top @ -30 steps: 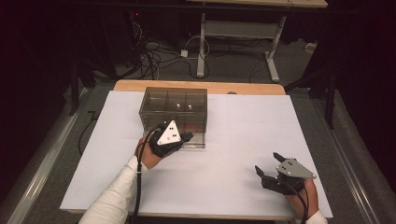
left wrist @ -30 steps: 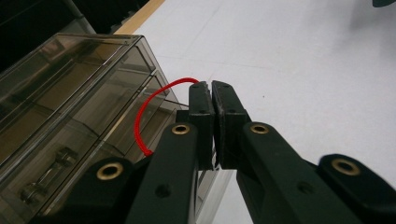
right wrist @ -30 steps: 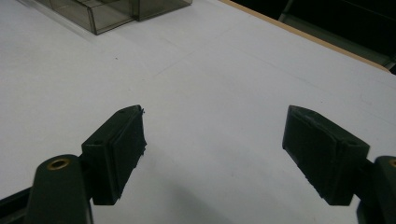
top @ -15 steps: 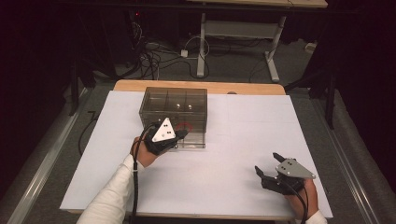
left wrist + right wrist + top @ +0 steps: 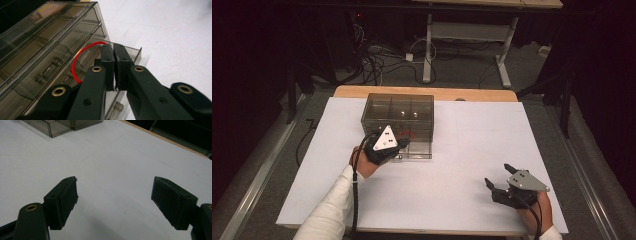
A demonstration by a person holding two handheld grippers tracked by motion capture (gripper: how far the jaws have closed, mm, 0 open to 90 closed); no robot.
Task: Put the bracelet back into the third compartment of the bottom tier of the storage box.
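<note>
Left gripper view: red cord [image 5: 75, 62] between fingers [image 5: 108, 60]

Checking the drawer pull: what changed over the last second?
The left tool, shut on the red loop, drew back slightly from the drawer cabinet, its bottom drawer standing out a little. The open right tool and the cabinet stayed put.

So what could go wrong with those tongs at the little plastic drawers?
The left tongs are shut on a thin red loop at the part-open bottom drawer; the loop could slip out or snap. The clear drawer box looks light and the right tongs rest open, far off on the table, so a pull might drag the whole box.
</note>
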